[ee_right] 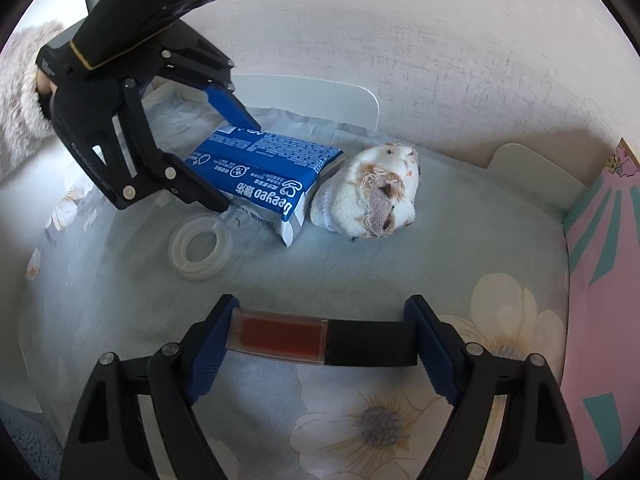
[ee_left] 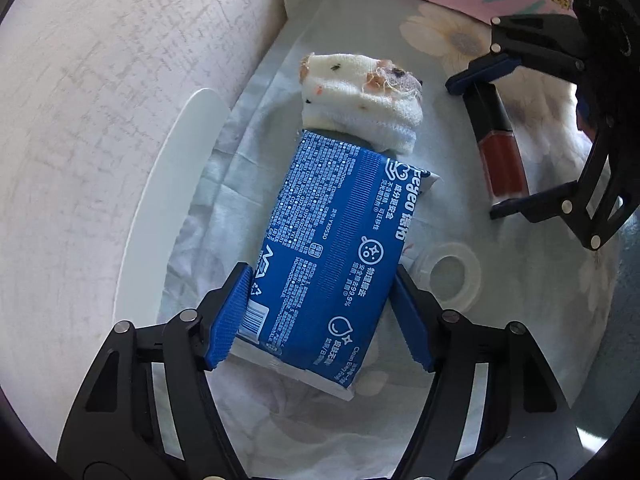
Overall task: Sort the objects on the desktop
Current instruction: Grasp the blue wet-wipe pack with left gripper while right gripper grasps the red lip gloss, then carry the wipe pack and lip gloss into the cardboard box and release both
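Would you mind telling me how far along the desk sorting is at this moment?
Nothing looks sorted yet. In hand: the left gripper has its fingers around the blue wipes pack, and the right gripper spans the red lip gloss tube end to end. Left lying on the floral cloth: the rolled sock and the clear tape ring.

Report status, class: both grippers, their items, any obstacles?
Left gripper astride blue wipes pack. Right gripper spans lip gloss tube end to end. Rolled sock touches pack's far end.
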